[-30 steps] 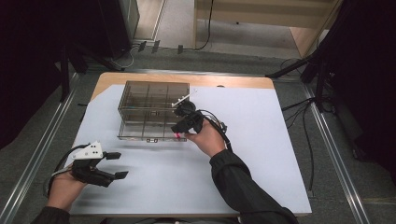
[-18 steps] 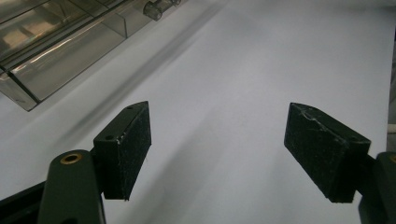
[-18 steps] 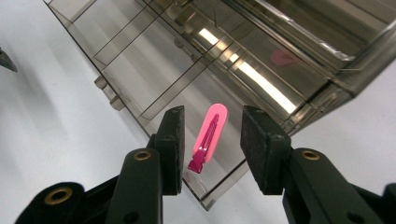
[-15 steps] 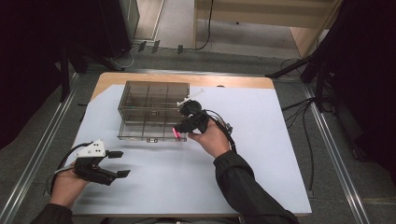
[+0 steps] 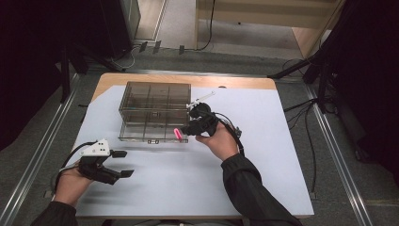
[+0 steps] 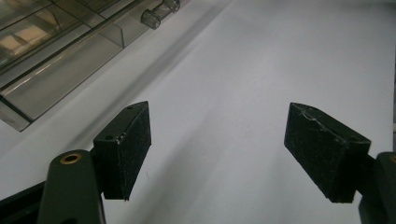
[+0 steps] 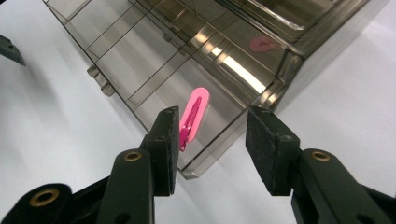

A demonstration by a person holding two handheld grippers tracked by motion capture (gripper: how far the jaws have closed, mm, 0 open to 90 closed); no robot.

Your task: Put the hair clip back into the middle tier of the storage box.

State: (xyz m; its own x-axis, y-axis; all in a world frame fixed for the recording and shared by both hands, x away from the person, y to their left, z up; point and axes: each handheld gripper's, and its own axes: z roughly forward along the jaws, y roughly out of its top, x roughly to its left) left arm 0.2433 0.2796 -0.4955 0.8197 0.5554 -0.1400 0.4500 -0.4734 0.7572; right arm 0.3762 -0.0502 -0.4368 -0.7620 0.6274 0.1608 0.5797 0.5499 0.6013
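High view: right tool (image 5: 188, 129) at the front right corner of the smoky organizer box (image 5: 155, 110), pink clip (image 5: 178, 134) lying in its front compartment; left tool (image 5: 123, 164) idle on the worktop (image 5: 263, 155).

Left gripper view: jaws wide, nothing between.

Right gripper view: jaws have just been opening, released, clip beyond them. Drop looks done; next, back off.

pink clip (image 7: 194, 116) | flat | corner compartment of smoky organizer box (image 7: 140, 60)

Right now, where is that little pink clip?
The pink clip lies in the smoky plastic organizer box, in its near right corner compartment, just ahead of the right gripper, whose jaws are apart.
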